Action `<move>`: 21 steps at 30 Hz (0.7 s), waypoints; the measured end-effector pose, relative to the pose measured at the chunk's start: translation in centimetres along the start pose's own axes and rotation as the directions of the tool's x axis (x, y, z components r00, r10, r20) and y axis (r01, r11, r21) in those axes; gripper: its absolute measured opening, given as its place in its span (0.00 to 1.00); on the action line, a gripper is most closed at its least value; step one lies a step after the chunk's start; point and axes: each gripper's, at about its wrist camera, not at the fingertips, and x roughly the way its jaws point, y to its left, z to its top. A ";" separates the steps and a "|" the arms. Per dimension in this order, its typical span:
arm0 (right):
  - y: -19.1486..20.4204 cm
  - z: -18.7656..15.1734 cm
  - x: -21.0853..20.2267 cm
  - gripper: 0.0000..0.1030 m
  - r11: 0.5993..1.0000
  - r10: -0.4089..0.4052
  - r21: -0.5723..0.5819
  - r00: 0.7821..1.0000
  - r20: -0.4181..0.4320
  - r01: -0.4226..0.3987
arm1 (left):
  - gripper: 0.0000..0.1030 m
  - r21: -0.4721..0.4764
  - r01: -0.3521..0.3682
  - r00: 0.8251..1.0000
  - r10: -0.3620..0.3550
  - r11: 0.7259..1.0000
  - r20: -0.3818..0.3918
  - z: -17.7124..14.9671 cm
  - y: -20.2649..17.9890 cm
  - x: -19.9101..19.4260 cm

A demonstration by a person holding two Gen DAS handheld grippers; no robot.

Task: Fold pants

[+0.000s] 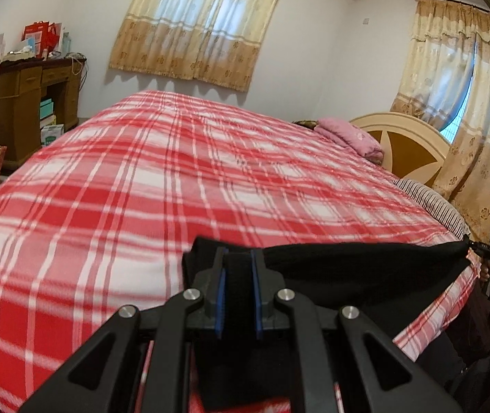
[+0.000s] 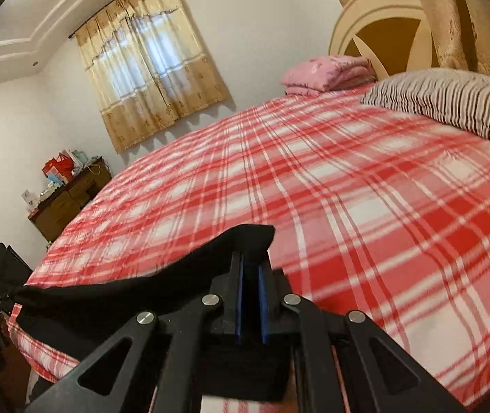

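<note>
Black pants (image 1: 365,268), held taut as a horizontal band in the air above the near edge of the bed (image 1: 176,179), one end in each gripper; the lower part of the garment hangs below the grippers and is largely out of view. Left gripper (image 1: 238,268): jaws narrow, blue pads (image 1: 220,296) pinching a thick fold of the black cloth. Right gripper (image 2: 250,275): jaws likewise narrow and clamped on the opposite end of the same band, the fabric edge (image 2: 141,275) running away from it toward the other gripper. Neither end touches the red plaid cover (image 2: 348,189) at the points of grasp.

Judged step: carrying the stretched garment over the bed to lay it flat for folding. To do this well, both grips should stay level and equally tensioned so that the band does not sag or twist, and the hanging part should meet the cover first, near the front edge, then be drawn smooth.

Beyond: striped pillow (image 2: 451,103) at the headboard-side corner, folded pink blanket (image 2: 327,72) against the headboard (image 1: 400,137), curtained window (image 1: 196,24), wooden desk (image 1: 14,103) past the far corner of the bed.
</note>
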 end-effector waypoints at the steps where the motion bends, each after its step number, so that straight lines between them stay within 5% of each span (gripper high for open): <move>1: -0.2 -0.4 0.2 0.07 1.000 -0.010 -0.004 1.000 -0.019 0.010 | 0.13 0.008 -0.004 1.000 0.004 1.000 -0.005 -0.4 0.1 -0.1; 13: -0.8 -1.3 0.4 0.08 0.999 -0.038 -0.025 0.995 -0.087 0.036 | 0.21 0.147 -0.092 0.995 0.097 0.985 -0.024 -3.3 -0.9 -1.2; 21: -1.0 -1.5 -4.2 0.52 0.997 -0.076 -0.021 0.996 -0.035 0.076 | 0.25 0.223 -0.136 0.989 0.145 0.965 -0.027 -4.3 -1.5 -1.8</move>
